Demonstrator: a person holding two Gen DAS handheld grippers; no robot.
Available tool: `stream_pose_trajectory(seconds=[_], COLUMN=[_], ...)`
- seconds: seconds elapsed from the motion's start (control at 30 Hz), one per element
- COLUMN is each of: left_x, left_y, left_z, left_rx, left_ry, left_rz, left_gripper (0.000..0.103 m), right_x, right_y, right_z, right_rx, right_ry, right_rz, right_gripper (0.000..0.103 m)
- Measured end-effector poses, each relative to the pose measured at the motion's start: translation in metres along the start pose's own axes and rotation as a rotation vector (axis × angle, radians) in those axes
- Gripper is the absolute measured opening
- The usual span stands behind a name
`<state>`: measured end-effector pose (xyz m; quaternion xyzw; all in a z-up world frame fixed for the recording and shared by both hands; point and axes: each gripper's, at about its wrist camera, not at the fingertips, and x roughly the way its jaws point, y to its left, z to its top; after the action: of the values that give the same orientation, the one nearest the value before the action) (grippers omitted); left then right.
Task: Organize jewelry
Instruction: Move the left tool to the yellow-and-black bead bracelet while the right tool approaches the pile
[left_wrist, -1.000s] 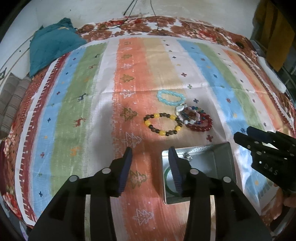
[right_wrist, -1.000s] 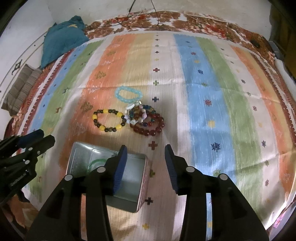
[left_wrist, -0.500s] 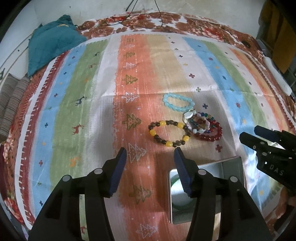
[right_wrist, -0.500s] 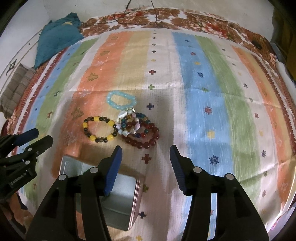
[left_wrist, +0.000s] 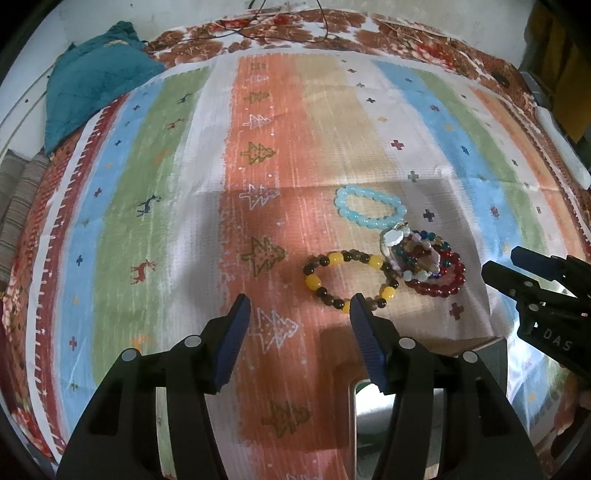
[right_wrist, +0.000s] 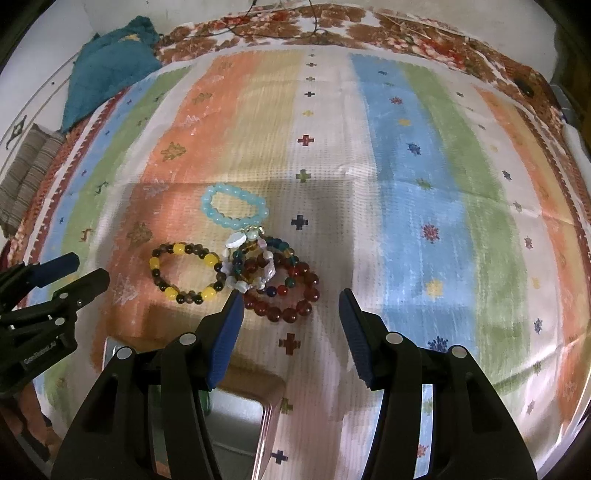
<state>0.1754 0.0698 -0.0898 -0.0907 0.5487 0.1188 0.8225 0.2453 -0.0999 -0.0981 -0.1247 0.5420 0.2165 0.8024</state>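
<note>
- Left gripper (left_wrist: 300, 308): jaws apart, nothing between them, just been opening. It hangs over the orange stripe of the striped cloth (left_wrist: 155, 206), with its right finger's tip just this side of the yellow-and-brown bracelet (left_wrist: 349, 280).
- Right gripper (right_wrist: 290, 301): jaws apart, nothing gripped, opened a little just now. Its left fingertip sits at the near edge of the dark red bracelet (right_wrist: 291, 302); contact can't be confirmed.
- Jewelry is clustered mid-cloth: light blue bracelet (right_wrist: 234, 206) farthest out, the yellow-and-brown one near-left, and a mixed bead-and-shell pile (right_wrist: 255, 264) lying on top of the dark red one at right. The blue bracelet touches the pile at a small charm.
- Metal tin (right_wrist: 236, 421): open, on the cloth close to the cameras and mostly hidden behind the gripper fingers. The left wrist view shows a bit of green inside; can't tell what it is.
- Writing: in the left wrist view the right gripper's body reads "DAS", the rest cut off. In the right wrist view the left gripper's body carries small white print starting "Gen", otherwise too small to read.
- Background: teal fabric bundle (left_wrist: 92, 81) at the far left corner, floral bedspread (left_wrist: 369, 33) under the cloth.
</note>
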Motion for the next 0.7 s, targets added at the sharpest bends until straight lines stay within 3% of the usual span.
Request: stream_pose_trajectory(seconds=[0.7], left_x=[0.044], left_y=[0.002], left_z=[0.018], left_rx=[0.024], left_ry=[0.067], left_rz=[0.038], left_gripper=[0.056], right_x=[0.034], right_y=[0.014], right_z=[0.023], right_rx=[-0.055], right_ry=[0.047], right_rz=[0.020], right_gripper=[0.053])
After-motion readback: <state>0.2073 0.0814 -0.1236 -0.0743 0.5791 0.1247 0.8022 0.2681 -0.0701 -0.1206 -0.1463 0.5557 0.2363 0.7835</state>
